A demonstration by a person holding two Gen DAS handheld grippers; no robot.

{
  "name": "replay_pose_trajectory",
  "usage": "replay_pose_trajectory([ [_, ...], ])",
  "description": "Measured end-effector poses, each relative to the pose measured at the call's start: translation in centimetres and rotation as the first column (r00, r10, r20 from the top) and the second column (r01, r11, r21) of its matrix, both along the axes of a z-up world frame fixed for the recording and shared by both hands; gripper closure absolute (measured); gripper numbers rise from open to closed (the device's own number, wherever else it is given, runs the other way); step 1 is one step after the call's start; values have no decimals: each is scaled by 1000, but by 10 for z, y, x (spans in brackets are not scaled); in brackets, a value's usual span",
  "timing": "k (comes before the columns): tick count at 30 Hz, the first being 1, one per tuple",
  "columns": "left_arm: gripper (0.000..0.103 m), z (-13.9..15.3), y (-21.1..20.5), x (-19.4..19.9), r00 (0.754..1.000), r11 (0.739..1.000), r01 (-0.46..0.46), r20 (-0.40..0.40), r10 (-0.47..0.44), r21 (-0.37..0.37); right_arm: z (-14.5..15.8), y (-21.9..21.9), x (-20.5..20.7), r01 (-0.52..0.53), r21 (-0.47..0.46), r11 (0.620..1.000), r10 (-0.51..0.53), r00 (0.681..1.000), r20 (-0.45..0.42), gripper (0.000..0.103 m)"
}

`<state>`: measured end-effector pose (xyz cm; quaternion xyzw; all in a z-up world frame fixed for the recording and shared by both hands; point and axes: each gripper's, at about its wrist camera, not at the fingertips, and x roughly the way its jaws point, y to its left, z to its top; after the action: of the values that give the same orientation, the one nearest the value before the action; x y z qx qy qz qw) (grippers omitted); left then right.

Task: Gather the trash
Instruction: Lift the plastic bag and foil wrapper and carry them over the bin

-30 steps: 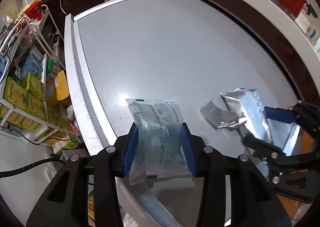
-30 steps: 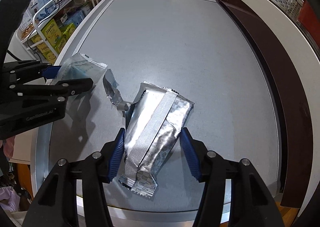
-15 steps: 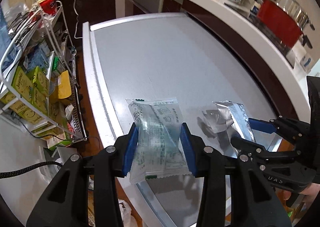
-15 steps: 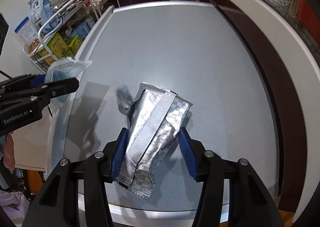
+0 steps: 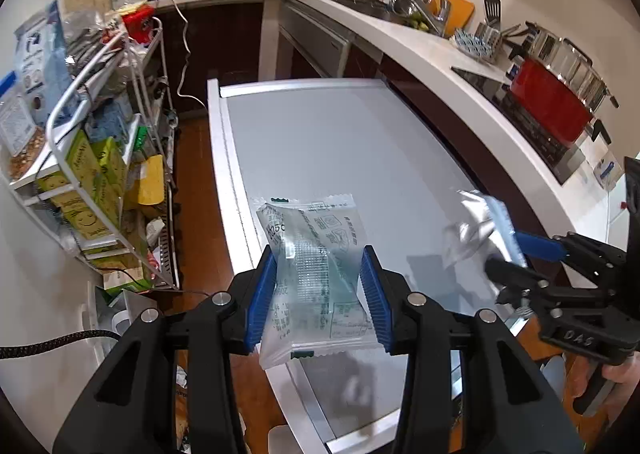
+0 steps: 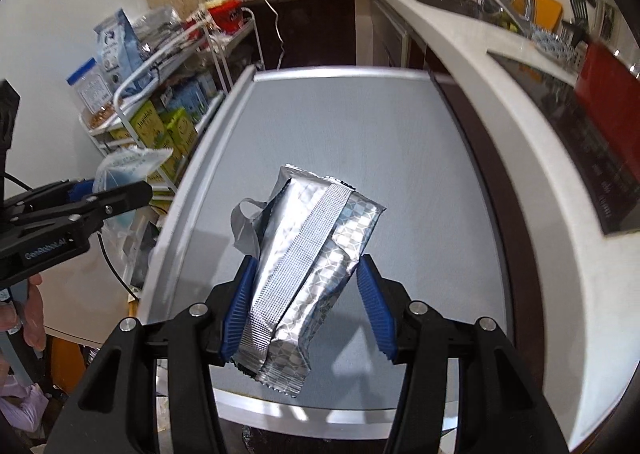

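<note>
A clear, printed plastic wrapper [image 5: 316,274] is clamped between the blue pads of the left gripper [image 5: 318,290] and held in the air above the left edge of the grey, silver-rimmed table [image 5: 340,142]. A crumpled silver foil packet [image 6: 304,274], with a torn strip hanging from its upper left side, is pinched between the blue pads of the right gripper [image 6: 306,308] and is carried clear of the tabletop, over its near end. Both pieces of trash are off the surface, and only their shadows are seen on it. A white wire rack of green and yellow boxes [image 5: 96,174] is seen standing on the wooden floor just beyond the table's left edge. A red pot [image 5: 548,106] is seen on the cooktop of the white kitchen counter [image 5: 432,54], along the table's right edge.
</note>
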<state>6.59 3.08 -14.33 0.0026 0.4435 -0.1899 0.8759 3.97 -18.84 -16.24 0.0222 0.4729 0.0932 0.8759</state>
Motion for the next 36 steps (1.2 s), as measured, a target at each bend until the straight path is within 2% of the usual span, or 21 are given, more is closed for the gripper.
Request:
replay_pose_trajectory([
  [13, 60, 62, 2, -75, 985, 996, -80, 149, 85, -39, 71, -27, -71, -73, 12, 997, 70, 985, 159, 52],
  [21, 60, 79, -2, -134, 977, 994, -96, 186, 103, -49, 92, -43, -121, -137, 24, 990, 130, 973, 192, 52],
  [27, 60, 66, -18, -183, 986, 999, -42, 159, 41, 4, 82, -52, -165, -207, 27, 978, 201, 970, 135, 52],
  [32, 60, 37, -36, -215, 997, 999, 30, 73, -33, 37, 59, -57, -192, -239, 18, 971, 238, 970, 47, 52],
  [36, 60, 3, -50, -233, 995, 992, 104, -17, -103, 69, 27, -57, -207, -262, 16, 965, 262, 963, -56, 52],
])
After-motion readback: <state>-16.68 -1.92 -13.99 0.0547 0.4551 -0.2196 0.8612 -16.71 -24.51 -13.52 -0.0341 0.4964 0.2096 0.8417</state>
